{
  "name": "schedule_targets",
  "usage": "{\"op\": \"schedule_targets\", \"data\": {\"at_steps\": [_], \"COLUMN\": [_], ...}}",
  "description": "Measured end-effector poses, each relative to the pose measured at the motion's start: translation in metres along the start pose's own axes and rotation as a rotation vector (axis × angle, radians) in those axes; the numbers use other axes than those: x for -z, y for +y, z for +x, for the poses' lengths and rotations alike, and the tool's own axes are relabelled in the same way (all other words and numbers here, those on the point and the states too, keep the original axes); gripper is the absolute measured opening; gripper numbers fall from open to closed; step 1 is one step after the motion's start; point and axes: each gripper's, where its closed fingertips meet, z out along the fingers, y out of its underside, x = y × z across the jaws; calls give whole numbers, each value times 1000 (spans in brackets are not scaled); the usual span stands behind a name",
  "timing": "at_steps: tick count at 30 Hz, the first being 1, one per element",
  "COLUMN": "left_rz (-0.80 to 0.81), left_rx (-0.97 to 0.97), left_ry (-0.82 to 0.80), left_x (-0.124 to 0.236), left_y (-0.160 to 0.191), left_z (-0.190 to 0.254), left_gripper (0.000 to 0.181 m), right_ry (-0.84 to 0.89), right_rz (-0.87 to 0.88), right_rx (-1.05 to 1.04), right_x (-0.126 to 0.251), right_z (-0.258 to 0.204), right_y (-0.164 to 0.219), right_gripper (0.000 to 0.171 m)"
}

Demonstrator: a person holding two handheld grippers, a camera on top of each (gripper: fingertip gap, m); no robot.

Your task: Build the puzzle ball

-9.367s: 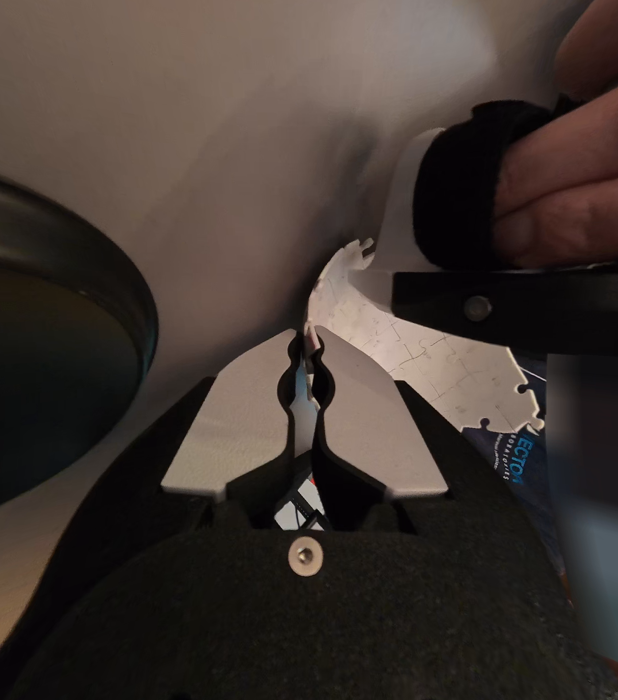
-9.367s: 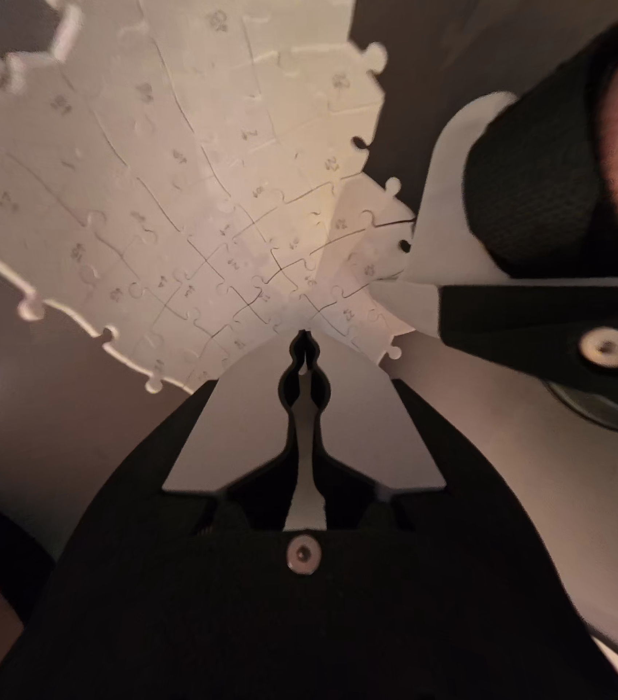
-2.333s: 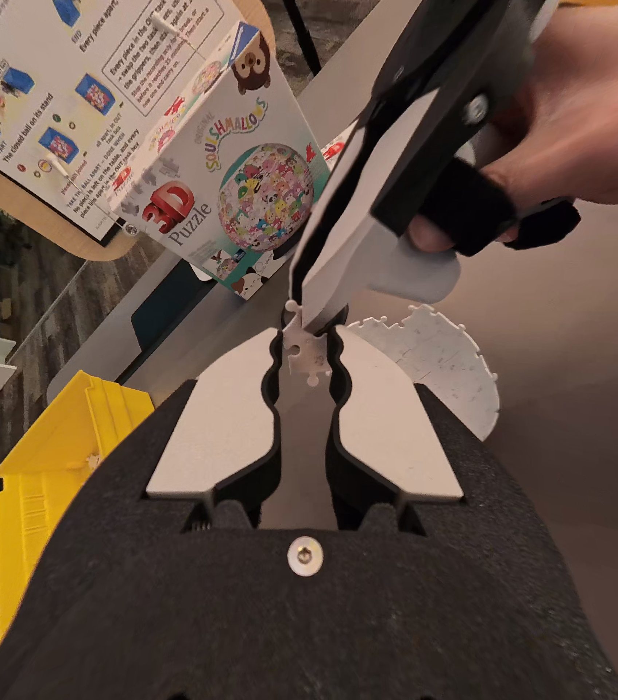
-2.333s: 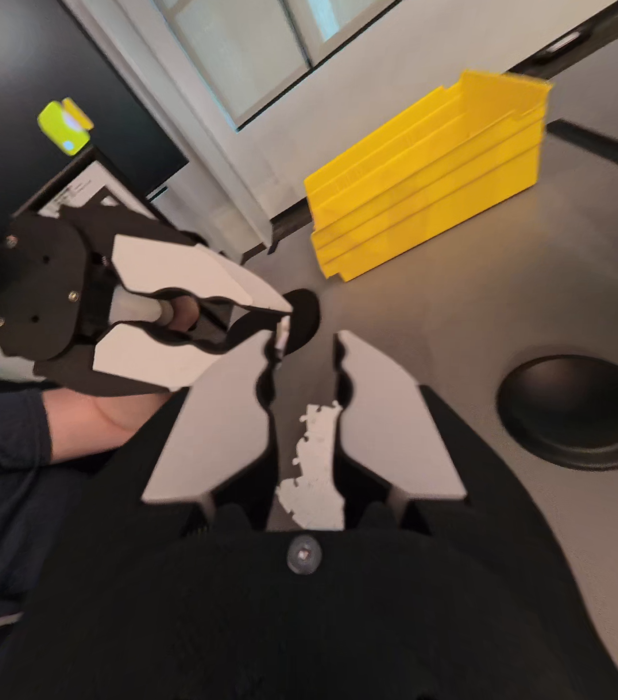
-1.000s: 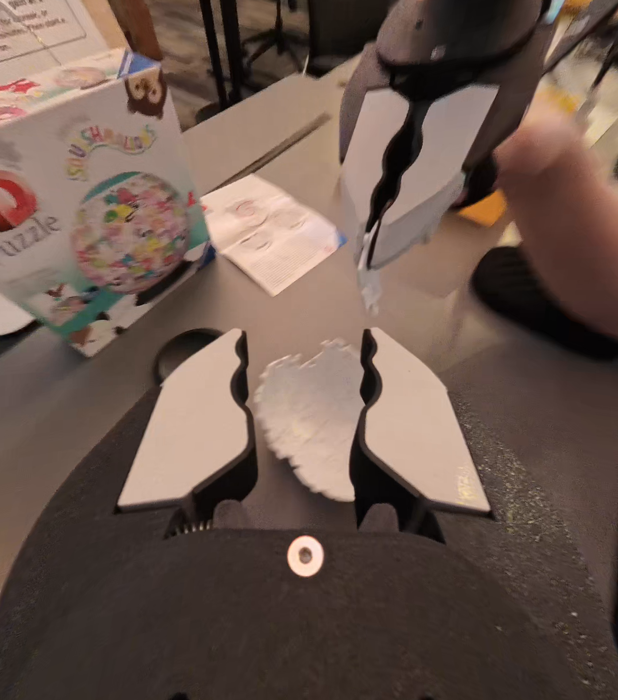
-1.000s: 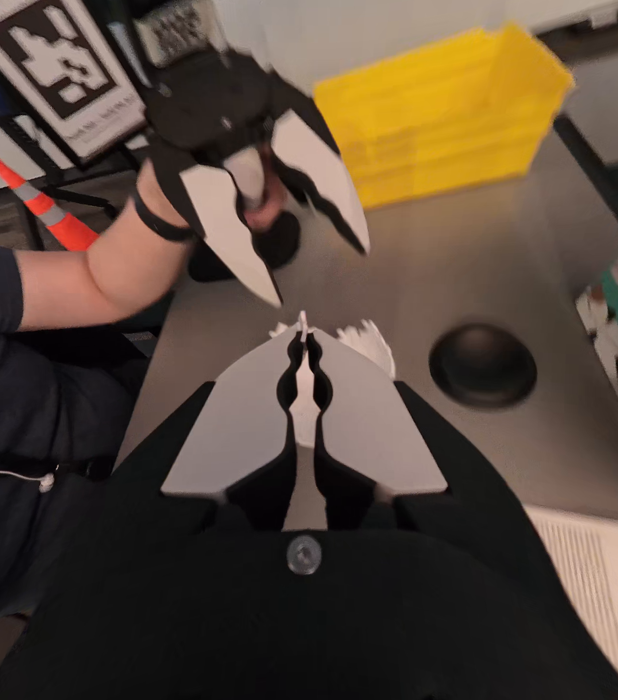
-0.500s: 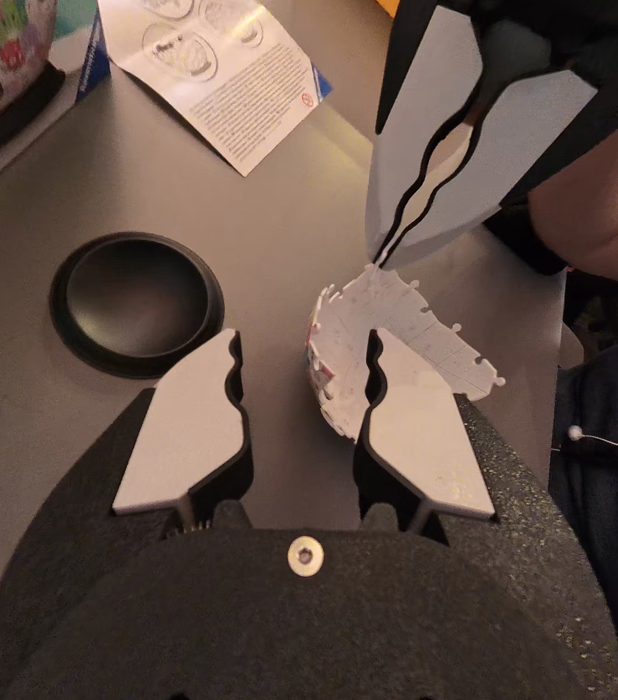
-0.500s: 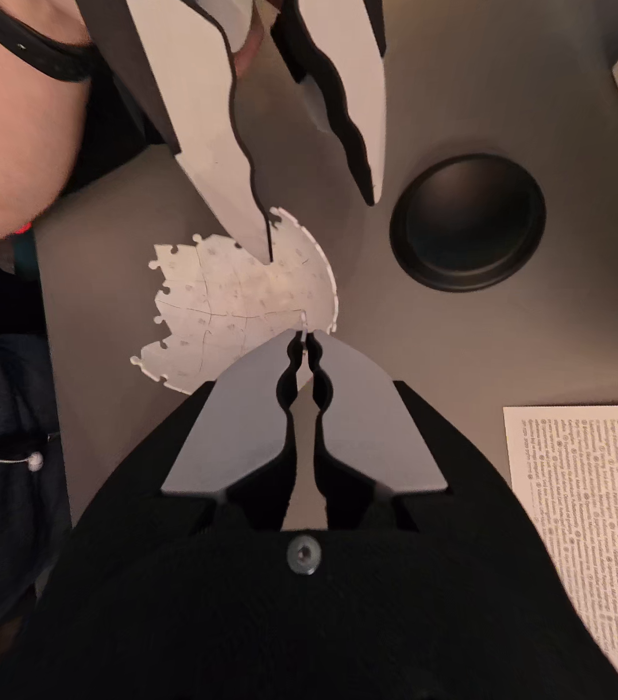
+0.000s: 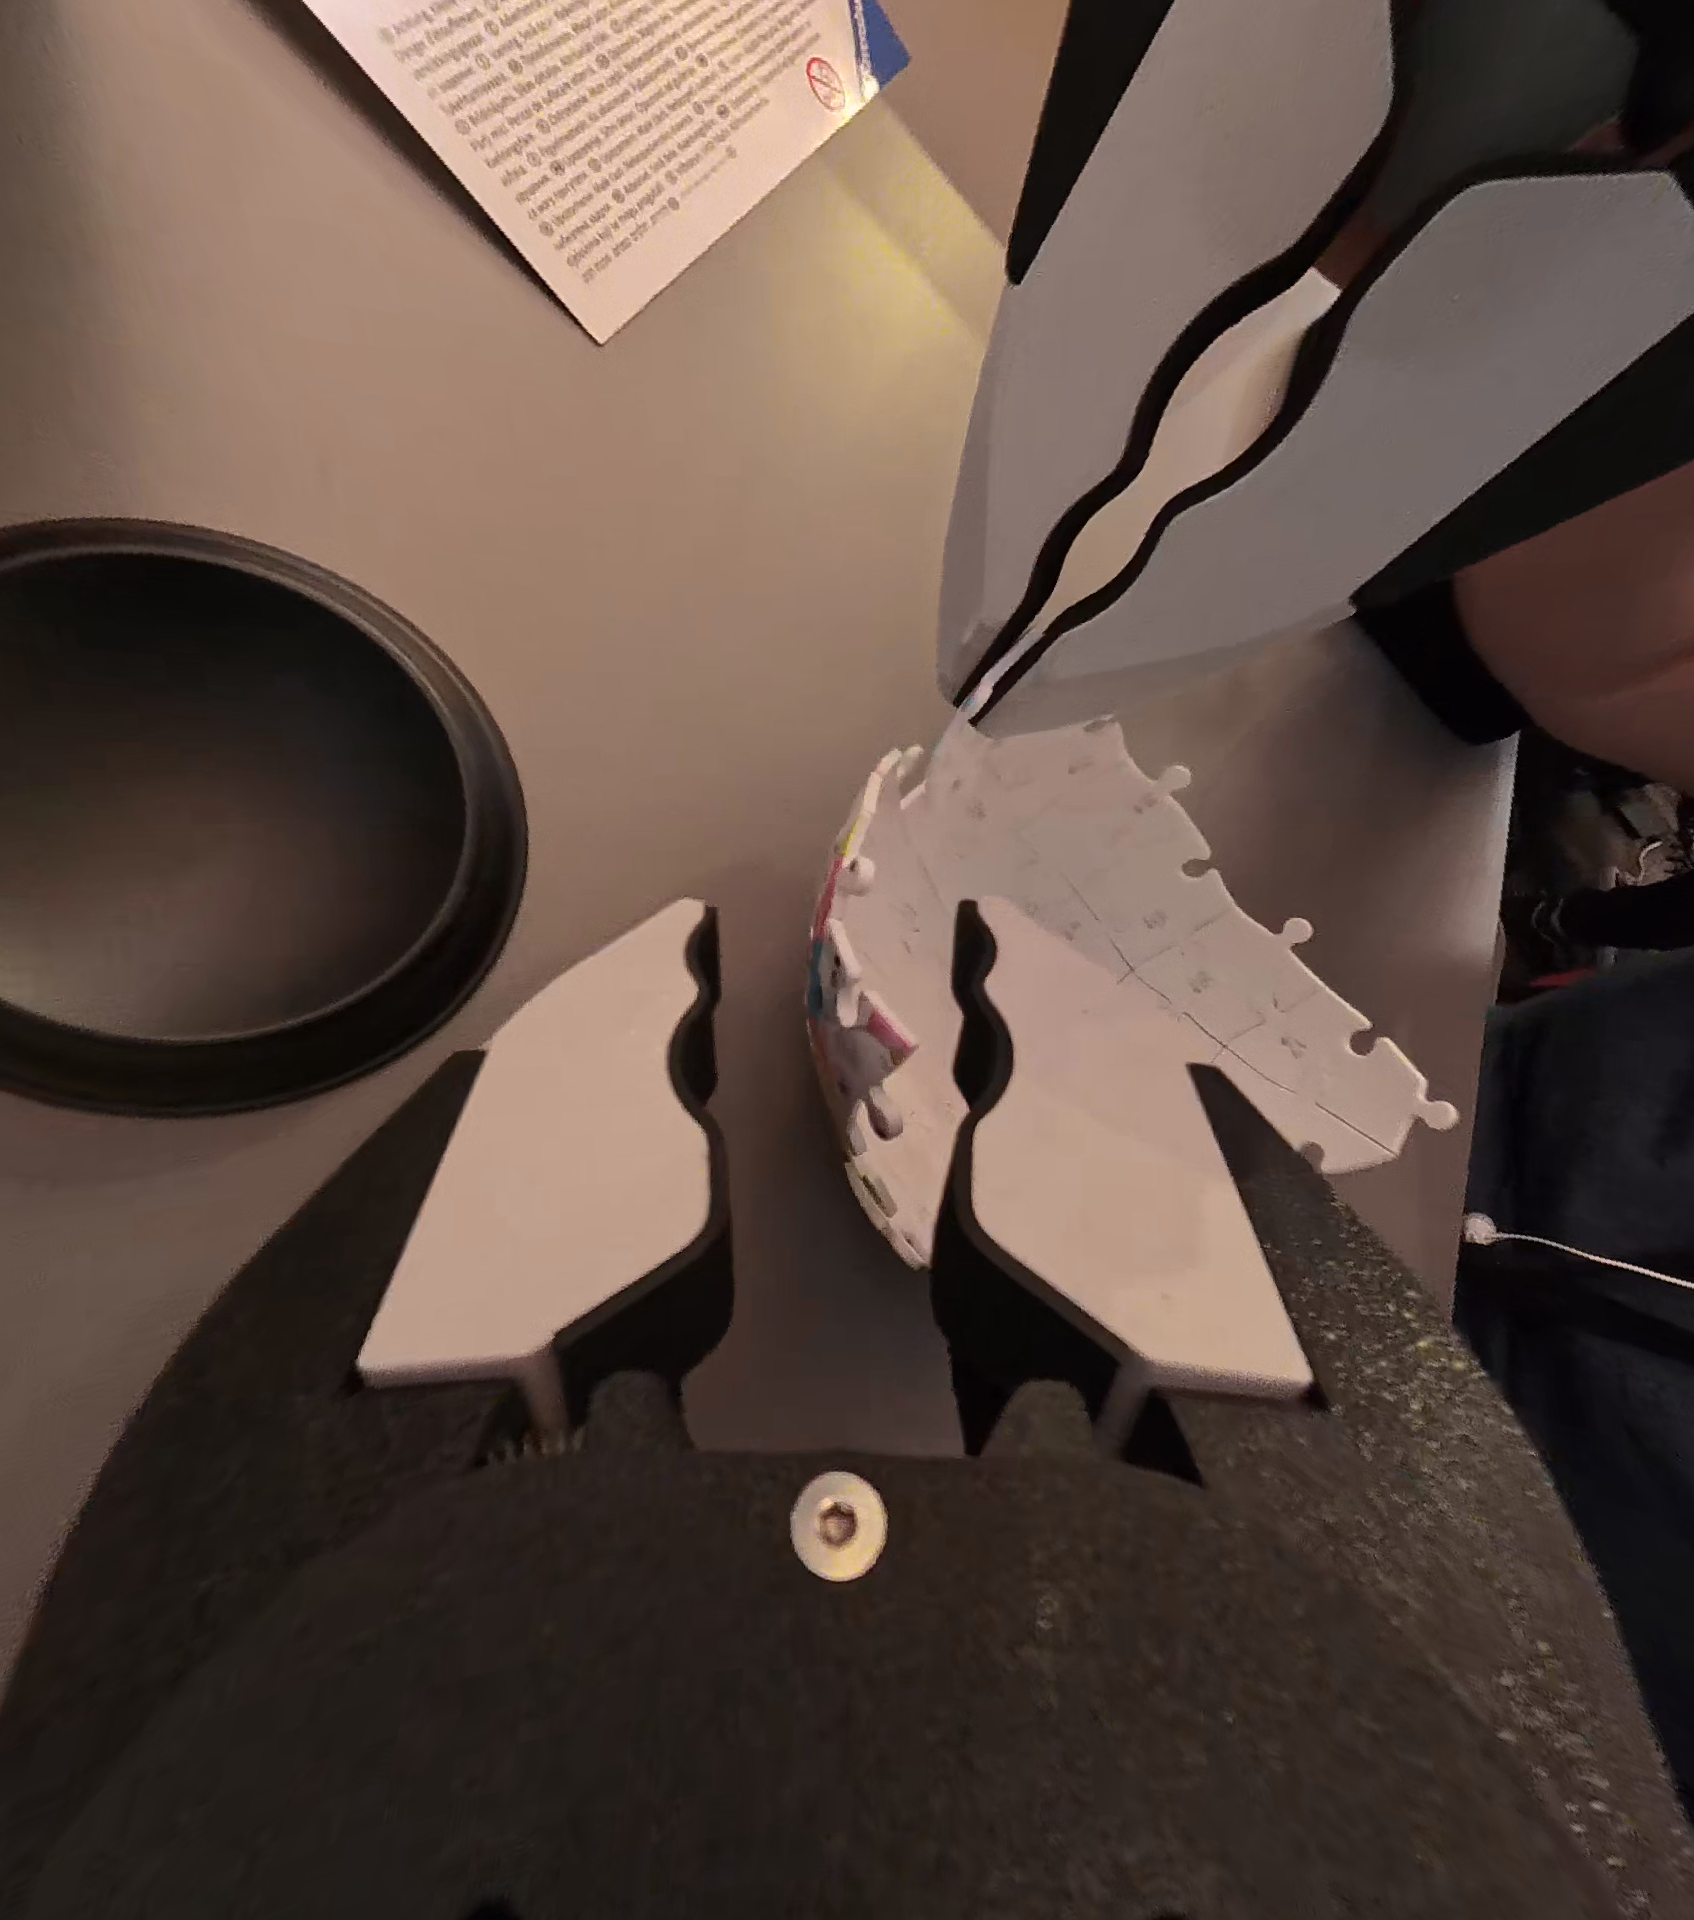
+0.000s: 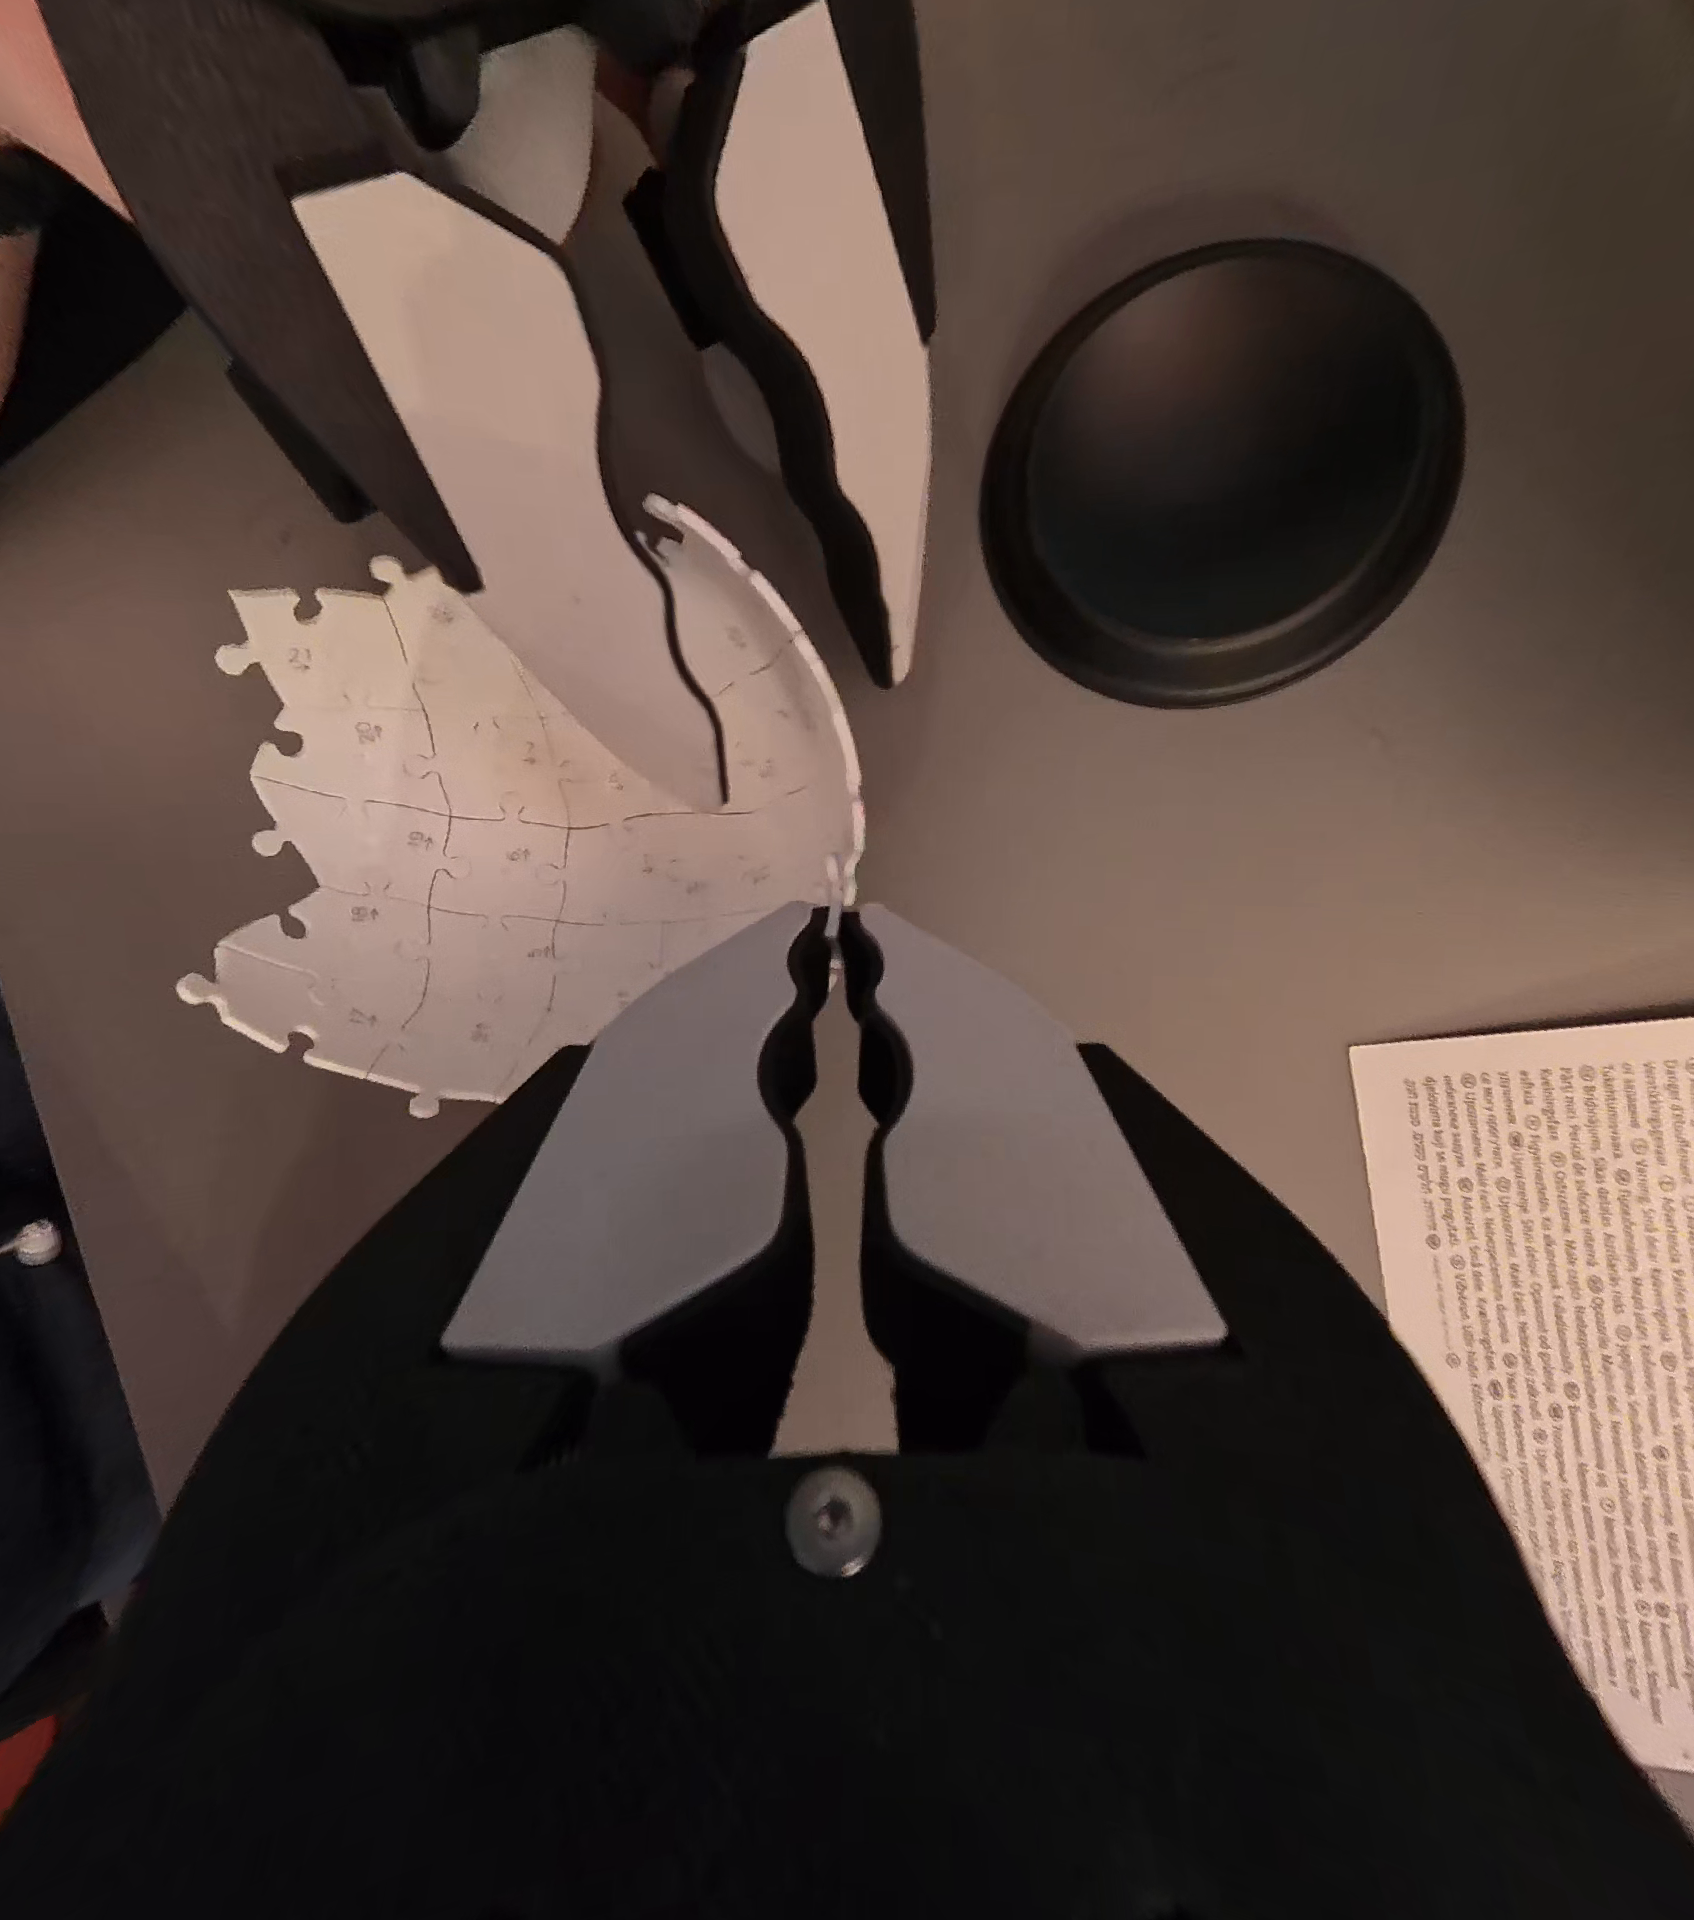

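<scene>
The right gripper (image 10: pixel 835 914), clenched on a puzzle piece (image 9: pixel 968 707), met the shell (image 10: pixel 469 831) near the table (image 10: pixel 1238 831) edge; the released left gripper (image 9: pixel 832 935) straddled its rim. A misaligned push could pop joints.

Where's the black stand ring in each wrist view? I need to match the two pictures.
Left wrist view: black ring at left edge, mid-height, left of the puzzle shell.
Right wrist view: ring upper right, right of the shell.
Shared landmark: printed leaflet.

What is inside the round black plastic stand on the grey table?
Nothing shows inside the round black plastic stand: only its dark, hollow bowl. In the left wrist view its left part is cut off by the picture's edge.
</scene>
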Motion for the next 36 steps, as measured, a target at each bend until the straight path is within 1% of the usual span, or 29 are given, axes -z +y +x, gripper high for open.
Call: {"op": "schedule_targets", "data": {"at_steps": [5,7,11,17,24,30,36], "left_rz": [-30,-29,-38,-34,-73,-100,-110], "left_rx": [9,21,29,60,71,74,102], "left_ry": [-39,-24,-25,-32,-41,-49,-40], "left_x": [-5,-7,-10,-10,-11,-14,-15], "left_y": [6,7,10,11,12,10,12], "left_z": [-6,-4,-5,-6,-4,-2,-3], "left_gripper": [20,12,6,5,6,7,7], "right_ry": [-21,-34,-55,-34,-10,-36,-98], "right_rz": [15,21,26,36,-12,-33,8], "right_rx": [-32,-47,-59,-65,-39,-46,-47], "right_x": [-1,-3,-6,-5,-7,-7,-11], "right_z": [2,4,4,7,8,11,15], "right_y": [1,2,1,1,5,11,10], "right_gripper": [3,3,3,3,4,4,5]}}
